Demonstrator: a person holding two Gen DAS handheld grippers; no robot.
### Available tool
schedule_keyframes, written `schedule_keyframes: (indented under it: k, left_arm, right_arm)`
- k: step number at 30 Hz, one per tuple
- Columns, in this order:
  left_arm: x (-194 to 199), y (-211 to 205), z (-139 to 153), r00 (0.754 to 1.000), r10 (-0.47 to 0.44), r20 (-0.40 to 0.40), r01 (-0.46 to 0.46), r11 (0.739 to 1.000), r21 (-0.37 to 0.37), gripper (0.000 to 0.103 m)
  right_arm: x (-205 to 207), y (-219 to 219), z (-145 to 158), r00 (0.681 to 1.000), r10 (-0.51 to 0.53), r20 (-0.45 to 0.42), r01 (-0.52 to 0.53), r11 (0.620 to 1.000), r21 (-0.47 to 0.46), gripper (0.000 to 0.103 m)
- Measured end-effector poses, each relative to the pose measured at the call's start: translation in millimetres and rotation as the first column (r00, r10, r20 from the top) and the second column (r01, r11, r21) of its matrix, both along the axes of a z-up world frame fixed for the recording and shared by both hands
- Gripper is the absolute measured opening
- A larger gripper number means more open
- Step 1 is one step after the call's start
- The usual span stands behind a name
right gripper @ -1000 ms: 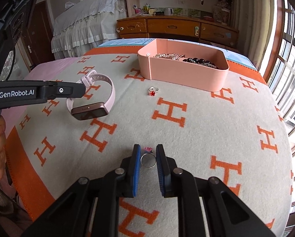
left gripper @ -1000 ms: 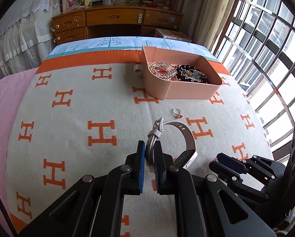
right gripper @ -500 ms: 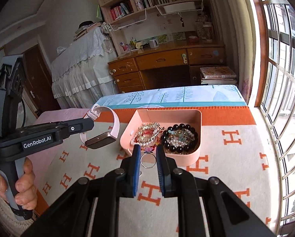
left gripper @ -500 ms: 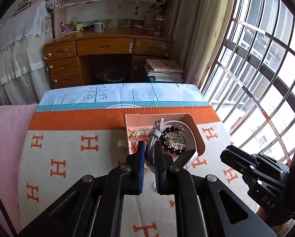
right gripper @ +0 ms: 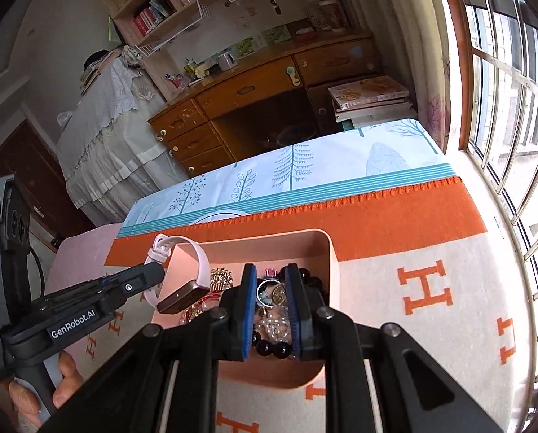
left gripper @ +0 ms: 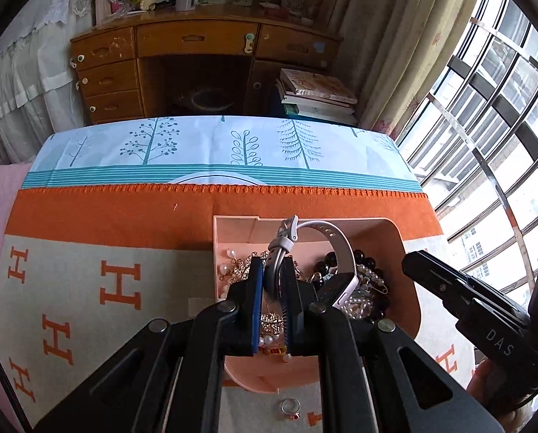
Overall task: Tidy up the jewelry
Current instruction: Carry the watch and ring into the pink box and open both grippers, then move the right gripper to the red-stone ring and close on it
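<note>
My left gripper (left gripper: 273, 274) is shut on the strap of a pale pink smartwatch (left gripper: 335, 249) and holds it over the pink jewelry box (left gripper: 395, 231). In the right wrist view the watch (right gripper: 182, 294) hangs over the box's left side (right gripper: 332, 252). My right gripper (right gripper: 270, 281) is shut on a silver ring with a pink stone (right gripper: 269, 283), just above the black beads (right gripper: 269, 348) and chains in the box. A silver ring with a red stone (left gripper: 290, 407) lies on the blanket in front of the box.
The box sits on a cream blanket with orange H marks (left gripper: 119, 285) near its orange border (left gripper: 124, 209). Beyond the bed are a wooden desk (left gripper: 197, 47), stacked books (left gripper: 316, 95) and a barred window (right gripper: 514, 108) to the right.
Both grippers have risen from the blanket and moved forward over the pink box, the left still carrying the watch and the right the pink-stone ring. Both now point steeply down into the box.
</note>
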State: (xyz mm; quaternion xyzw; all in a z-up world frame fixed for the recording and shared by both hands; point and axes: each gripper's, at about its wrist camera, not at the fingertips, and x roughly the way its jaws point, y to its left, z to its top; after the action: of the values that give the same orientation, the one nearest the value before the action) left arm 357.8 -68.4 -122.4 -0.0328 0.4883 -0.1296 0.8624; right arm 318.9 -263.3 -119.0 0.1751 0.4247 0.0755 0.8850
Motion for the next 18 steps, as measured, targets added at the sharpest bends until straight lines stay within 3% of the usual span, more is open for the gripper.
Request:
schedule_keyframes:
  k: [2, 3, 5, 10, 12, 18]
  left_arm:
    - [1.0, -4.1, -9.4, 1.000, -0.007, -0.003, 0.007, 0.999, 0.041, 0.022]
    - [0.4, -6.0, -12.3, 1.000, -0.010, 0.000, 0.010, 0.998, 0.063, 0.038]
    - [-4.3, -7.4, -11.2, 0.999, -0.016, 0.031, 0.013, 0.995, 0.099, 0.059]
    - [-26.8, -5.5, 11.6, 0.991, -0.028, 0.129, 0.008, 0.988, 0.154, 0.064]
    - [-35.9, -0.6, 20.0, 0.990, -0.017, 0.143, -0.004, 0.990, 0.143, 0.071]
    - [-66.8, 20.3, 39.0, 0.983, 0.028, 0.182, -0.052, 0.991, 0.124, 0.076]
  right_arm:
    - [4.1, 0.5, -9.4, 0.999, 0.015, -0.034, -0.015, 1.000, 0.027, 0.017]
    - [5.0, 1.0, -12.3, 0.999, 0.023, -0.044, -0.021, 0.999, 0.035, 0.017]
    - [2.7, 2.9, -14.1, 0.999, 0.018, -0.044, -0.017, 1.000, 0.023, 0.017]
    - [-13.0, 6.6, -7.7, 1.000, 0.029, -0.011, -0.029, 1.000, 0.008, 0.017]
    - [-24.3, 10.2, -2.1, 0.999, 0.042, 0.014, -0.042, 0.999, -0.011, 0.017]
    - [-60.0, 34.5, 13.6, 0.988, 0.136, 0.075, -0.130, 0.988, -0.077, 0.017]
